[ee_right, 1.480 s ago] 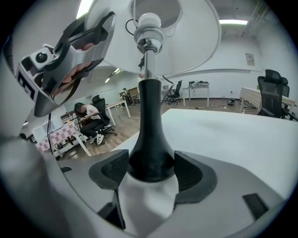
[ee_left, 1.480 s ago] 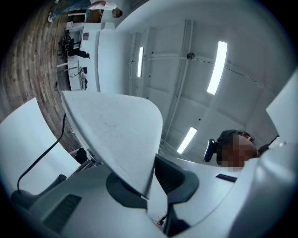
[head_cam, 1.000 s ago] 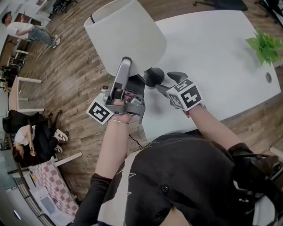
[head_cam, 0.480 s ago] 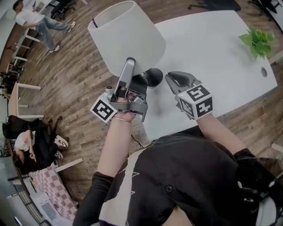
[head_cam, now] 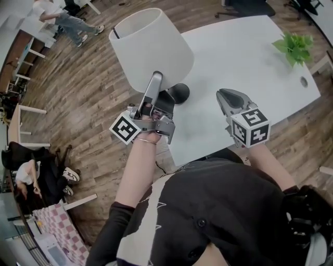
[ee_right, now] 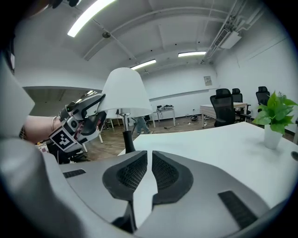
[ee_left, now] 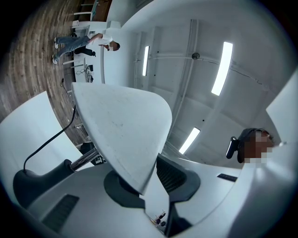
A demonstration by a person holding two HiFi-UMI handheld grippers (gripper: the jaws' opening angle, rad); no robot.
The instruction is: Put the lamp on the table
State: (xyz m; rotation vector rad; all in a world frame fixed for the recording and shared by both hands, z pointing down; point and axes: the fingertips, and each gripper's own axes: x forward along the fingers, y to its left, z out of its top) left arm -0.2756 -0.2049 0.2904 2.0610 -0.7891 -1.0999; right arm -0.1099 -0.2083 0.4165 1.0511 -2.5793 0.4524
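Lamp (head_cam: 151, 49) one, plant (head_cam: 294, 48) one, table (head_cam: 244, 57) one

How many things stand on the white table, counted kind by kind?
Lamp: 1
Potted plant: 1
Total: 2

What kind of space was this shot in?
Probably an open-plan office or lab: black swivel office chairs, a large white table on a wood-plank floor, and long ceiling strip lights.
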